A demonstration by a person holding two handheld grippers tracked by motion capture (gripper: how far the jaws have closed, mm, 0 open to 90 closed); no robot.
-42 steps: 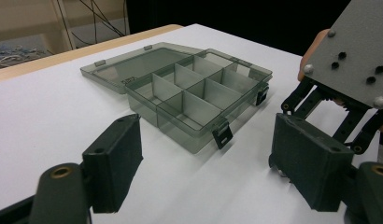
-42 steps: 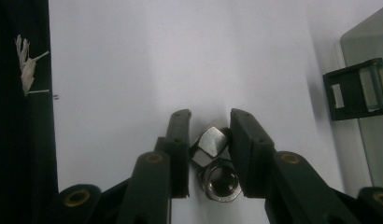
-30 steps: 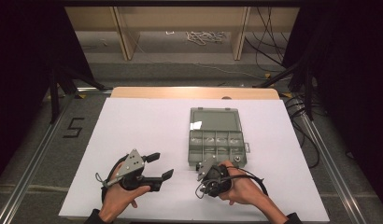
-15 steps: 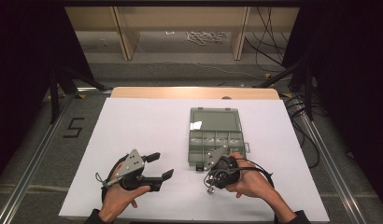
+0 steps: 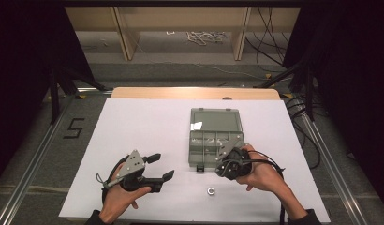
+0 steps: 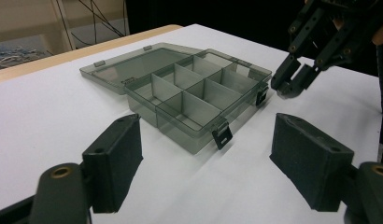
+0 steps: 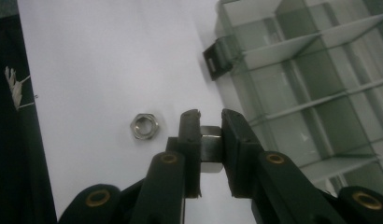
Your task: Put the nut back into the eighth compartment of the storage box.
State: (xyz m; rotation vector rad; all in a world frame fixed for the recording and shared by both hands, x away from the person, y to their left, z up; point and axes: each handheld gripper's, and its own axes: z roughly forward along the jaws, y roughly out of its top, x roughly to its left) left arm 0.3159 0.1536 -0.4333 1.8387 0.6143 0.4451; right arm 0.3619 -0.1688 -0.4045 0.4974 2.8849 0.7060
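The left hand-held gripper (image 5: 159, 168) rests on the white worktop (image 5: 134, 126), jaws spread wide and empty; the open compartment box (image 6: 194, 93) lies ahead of it; a loose nut (image 7: 144, 125) lies just left of the right hand-held gripper (image 7: 210, 140), which clamps a second nut (image 7: 209, 148) beside the box's front edge.

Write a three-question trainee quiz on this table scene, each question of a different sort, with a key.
1. True or false: the right gripper is shut on a metal nut.
2. Where does the loose nut lie? A) in a compartment of the box; B) on the white table, in front of the organiser box; C) between the left gripper's jaws.
3. Fill in: the left gripper is ____ and holds nothing.

Key: 1 true; 2 B; 3 open.
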